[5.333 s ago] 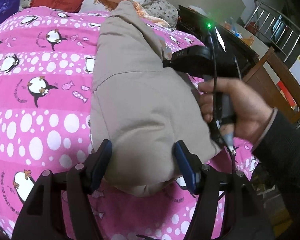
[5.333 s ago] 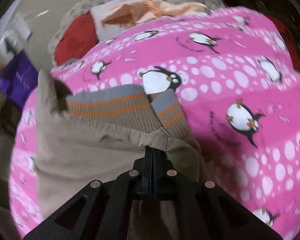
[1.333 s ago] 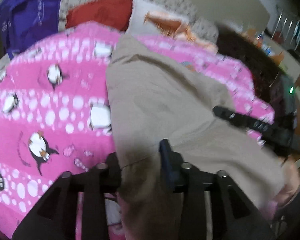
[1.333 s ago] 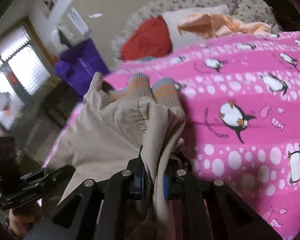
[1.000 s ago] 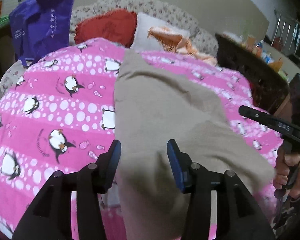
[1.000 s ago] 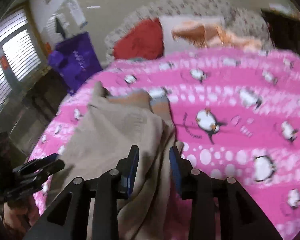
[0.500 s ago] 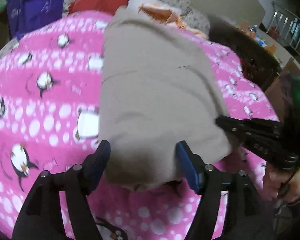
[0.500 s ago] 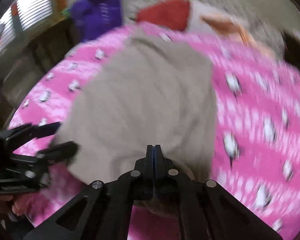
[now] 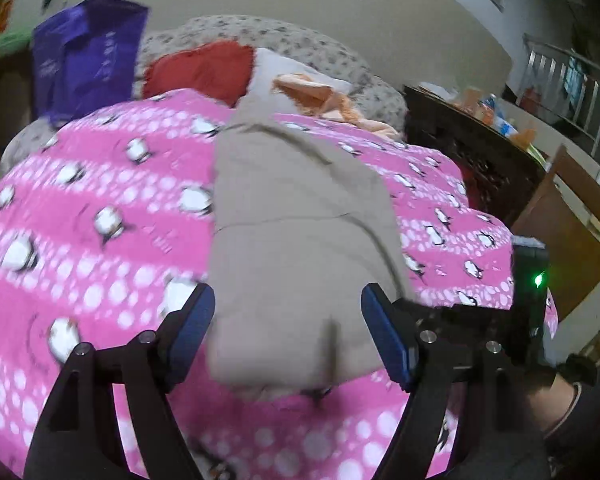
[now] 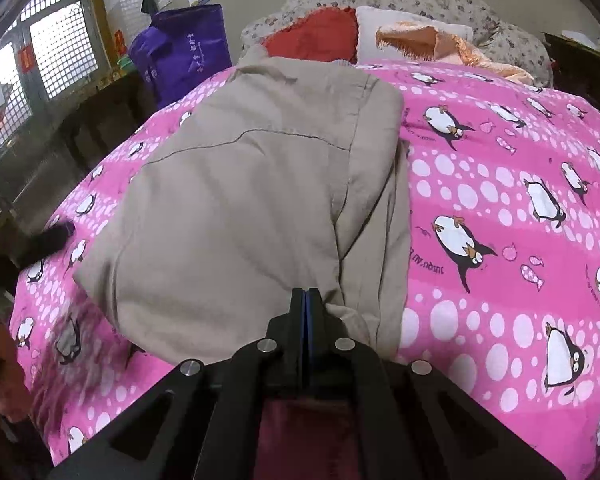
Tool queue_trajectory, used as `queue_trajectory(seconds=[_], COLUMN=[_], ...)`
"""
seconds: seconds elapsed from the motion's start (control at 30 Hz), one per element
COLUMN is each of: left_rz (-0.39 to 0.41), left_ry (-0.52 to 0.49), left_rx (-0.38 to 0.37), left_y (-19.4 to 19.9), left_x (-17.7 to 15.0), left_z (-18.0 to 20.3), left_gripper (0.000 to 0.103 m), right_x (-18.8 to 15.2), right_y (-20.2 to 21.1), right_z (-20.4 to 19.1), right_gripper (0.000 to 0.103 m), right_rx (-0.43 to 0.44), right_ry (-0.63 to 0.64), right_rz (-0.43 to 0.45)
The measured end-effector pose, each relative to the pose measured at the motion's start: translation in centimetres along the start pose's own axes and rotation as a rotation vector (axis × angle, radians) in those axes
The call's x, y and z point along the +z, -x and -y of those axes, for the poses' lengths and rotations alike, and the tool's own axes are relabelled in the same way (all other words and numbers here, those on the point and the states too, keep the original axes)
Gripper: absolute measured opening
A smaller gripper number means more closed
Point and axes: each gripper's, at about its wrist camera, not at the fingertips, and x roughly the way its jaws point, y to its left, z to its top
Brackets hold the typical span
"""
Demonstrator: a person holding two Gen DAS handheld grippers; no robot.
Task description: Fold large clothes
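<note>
A beige garment [image 9: 300, 240] lies folded in a long block on the pink penguin blanket [image 9: 92, 248]. My left gripper [image 9: 286, 308] hovers at its near end. The jaws are opening, one blue pad on each side of the cloth, neither pressing it. In the right wrist view the same garment [image 10: 236, 208] fills the middle. My right gripper [image 10: 305, 296] is shut at its near hem, and I see no cloth between the pads. The left gripper's fingers [image 10: 48, 240] show blurred at the left edge. The right gripper's body with its green light [image 9: 534, 280] sits at the right.
At the head of the bed lie a red pillow [image 9: 200, 68] and a white pillow with an orange cloth [image 9: 312, 92]. A purple bag [image 9: 88, 60] stands back left. Dark furniture [image 9: 472, 152] and a wooden chair [image 9: 568, 224] flank the bed's right side.
Both grippers have let go of the garment, which now lies folded flat with its striped cuffs hidden. The left jaws have spread apart. The right jaws opened, then shut empty, and sank toward the near hem.
</note>
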Motion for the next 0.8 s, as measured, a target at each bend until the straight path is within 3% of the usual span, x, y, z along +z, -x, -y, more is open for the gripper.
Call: queue_trajectory(seconds=[0.07, 0.2, 0.37, 0.47, 0.57, 0.63, 0.8], left_rz=[0.001, -0.124, -0.071, -0.068, -0.069, -0.082, -0.084], left_ry=[0.002, 0.07, 0.044, 0.04, 0.026, 0.019, 0.024], left_rx=[-0.007, 0.01, 0.035, 0.034, 0.031, 0.034, 0.029], left_y=[-1.3, -5.7, -5.9, -5.8, -5.8, -6.2, -6.1], left_x=[0.3, -1.4, -2.7, -2.9, -3.2, -3.0, -2.8], left_z=[0.4, -1.2, -1.2, -1.1, -1.0, -0.9, -1.0], left_gripper=[0.075, 0.076, 0.08, 0.086, 0.093, 0.103, 0.103], right_x=[-0.1, -0.2, -0.4, -0.5, -0.6, -0.6, -0.7], right_y=[0.1, 0.2, 0.6, 0.6, 0.7, 0.8, 0.8], right_z=[-0.3, -0.7, -1.6, -1.1, -0.3, -0.5, -0.6], right_gripper=[0.0, 0.0, 0.0, 0.0, 0.0, 0.0, 0.0], right_rx=[-0.012, -0.022, -0.053, -0.021, 0.022, 0.012, 0.003], right_ry=[0.0, -0.015, 0.013, -0.011, -0.051, -0.043, -0.04], right_rz=[0.005, 0.014, 0.07, 0.07, 0.08, 0.083, 0.086])
